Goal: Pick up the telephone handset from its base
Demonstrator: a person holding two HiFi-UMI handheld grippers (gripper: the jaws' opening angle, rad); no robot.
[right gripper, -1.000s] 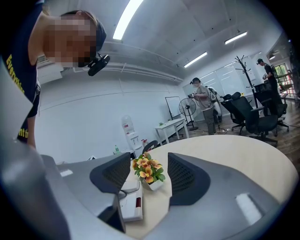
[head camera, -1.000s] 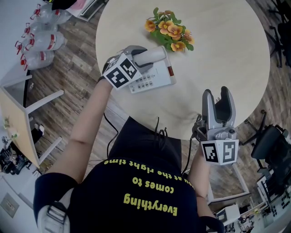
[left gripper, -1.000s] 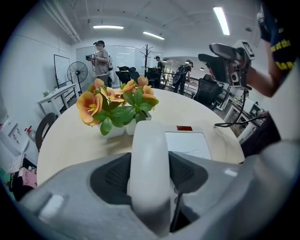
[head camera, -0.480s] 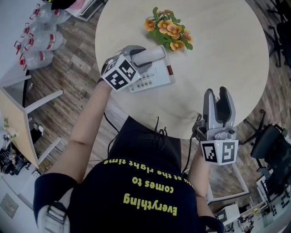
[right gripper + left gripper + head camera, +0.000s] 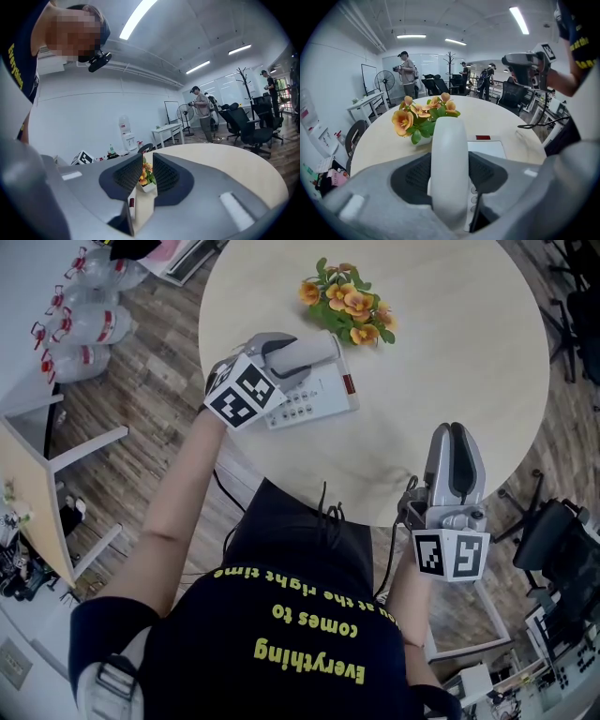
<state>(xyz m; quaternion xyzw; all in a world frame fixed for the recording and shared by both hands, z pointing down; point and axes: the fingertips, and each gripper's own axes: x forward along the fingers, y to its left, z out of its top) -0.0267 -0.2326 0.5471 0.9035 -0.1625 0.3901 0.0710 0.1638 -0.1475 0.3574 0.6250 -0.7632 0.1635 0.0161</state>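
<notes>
Left gripper (image 5: pixel 279 357) is set on the telephone handset (image 5: pixel 309 352) at the near-left part of the round table (image 5: pixel 450 343). In the left gripper view its two dark pads (image 5: pixel 415 176) lie against either side of the white handset, which fills the space between them; the grip is closed on it. The handset lies lengthwise along the far edge of its base (image 5: pixel 323 395); whether it has cleared the cradle cannot be told from any view. The base rests flat on the table, keys (image 5: pixel 298 407) toward the person, a small red patch (image 5: pixel 349 384) at its right end. A pot of orange flowers (image 5: pixel 349 304) stands just beyond the telephone, near it but apart. Right gripper (image 5: pixel 454 432) is held over the near-right edge of the table, well apart from the telephone, pointing across the tabletop. Its jaws have just been closing and now stand close together with only a narrow slit left between the pads (image 5: pixel 129 176). Nothing is held between them; the flowers and the table surface show through the gap, far off
</notes>
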